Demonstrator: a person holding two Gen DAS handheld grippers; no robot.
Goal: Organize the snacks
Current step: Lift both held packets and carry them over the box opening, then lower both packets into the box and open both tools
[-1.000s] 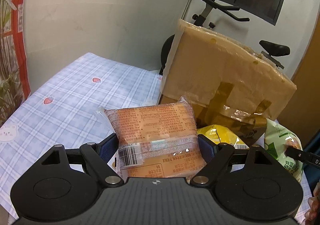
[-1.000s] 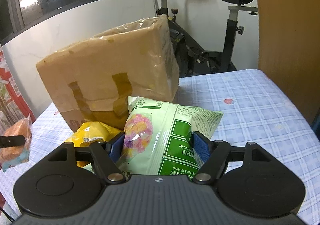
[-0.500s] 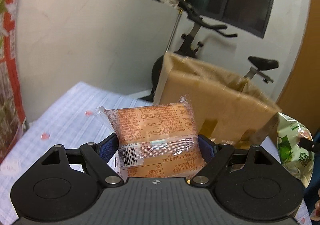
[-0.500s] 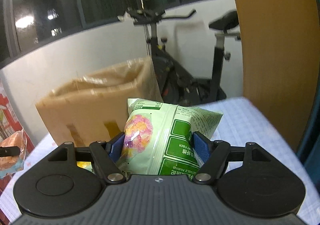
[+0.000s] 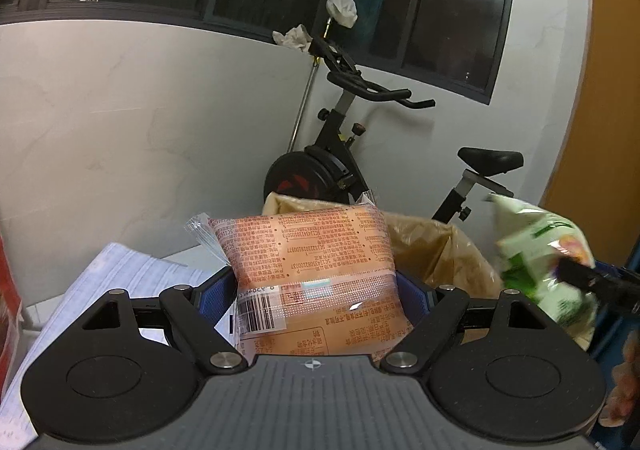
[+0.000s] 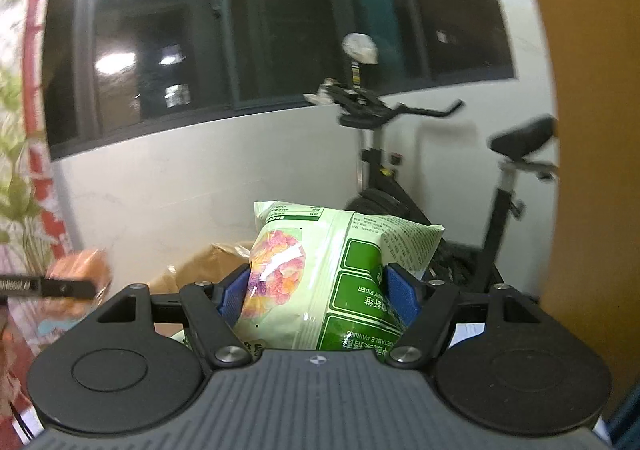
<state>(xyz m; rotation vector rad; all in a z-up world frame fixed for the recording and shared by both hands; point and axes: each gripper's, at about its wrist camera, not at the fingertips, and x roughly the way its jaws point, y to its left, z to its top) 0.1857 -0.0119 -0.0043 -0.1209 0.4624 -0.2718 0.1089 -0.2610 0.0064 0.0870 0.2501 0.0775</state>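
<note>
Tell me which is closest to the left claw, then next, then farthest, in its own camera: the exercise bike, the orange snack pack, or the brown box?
1. Orange snack pack: gripped in the left claw.
2. Brown box: open, just behind.
3. Exercise bike: by the back wall.

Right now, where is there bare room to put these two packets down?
Bare checked tablecloth lies left of the orange packet, toward the wall. The open cardboard box ahead looks roomy. It is crowded on the right, where the green bag hangs by the box.

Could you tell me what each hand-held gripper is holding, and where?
Left hand-held gripper: orange snack pack, clamped across its lower sides. Right hand-held gripper: green snack bag, gripped across its lower half.
</note>
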